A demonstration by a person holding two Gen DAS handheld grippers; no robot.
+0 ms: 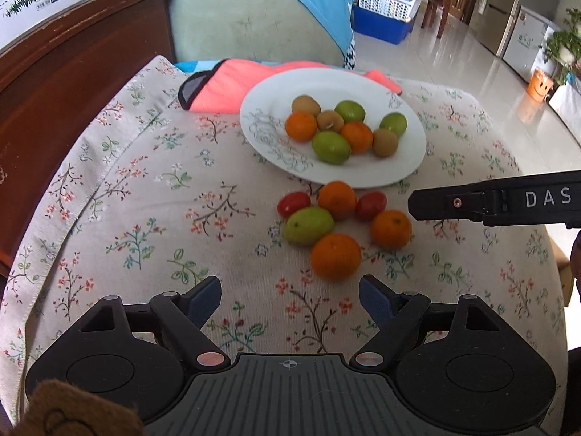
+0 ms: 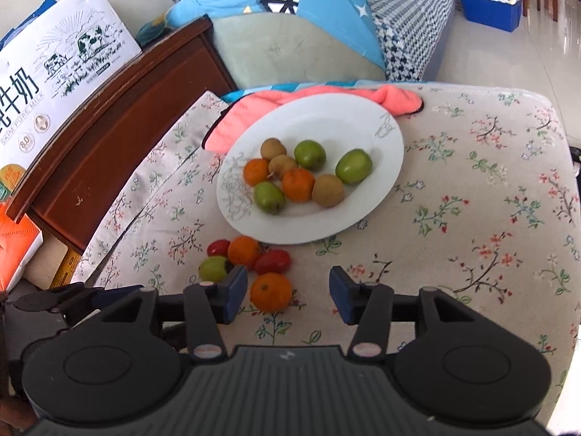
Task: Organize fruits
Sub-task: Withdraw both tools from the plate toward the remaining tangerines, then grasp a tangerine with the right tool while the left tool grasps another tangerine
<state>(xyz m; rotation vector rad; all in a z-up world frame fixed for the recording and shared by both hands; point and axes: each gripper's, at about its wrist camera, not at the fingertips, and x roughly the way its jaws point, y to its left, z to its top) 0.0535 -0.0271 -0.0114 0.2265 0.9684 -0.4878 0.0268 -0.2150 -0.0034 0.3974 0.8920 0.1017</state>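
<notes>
A white plate (image 1: 406, 145) (image 2: 381, 138) on the floral tablecloth holds several fruits: oranges, green fruits and brown ones. In front of the plate lies a loose cluster: three oranges, with the nearest (image 1: 336, 256) closest to my left gripper, a green fruit (image 1: 308, 225) (image 2: 213, 269) and two red tomatoes (image 1: 293, 203) (image 2: 272, 261). My left gripper (image 1: 290, 299) is open and empty, just short of that orange. My right gripper (image 2: 288, 296) is open, with an orange (image 2: 271, 291) between its fingers, nearer the left one. The right gripper also shows from the side in the left wrist view (image 1: 494, 203).
A pink cloth (image 1: 225, 87) (image 2: 254, 109) lies behind the plate. A dark wooden cabinet (image 1: 72, 83) stands at the left, with a milk carton box (image 2: 54, 72) on it. A cushioned seat with a blue cloth (image 2: 290, 11) is beyond the table. The tiled floor (image 1: 454, 58) is at the right.
</notes>
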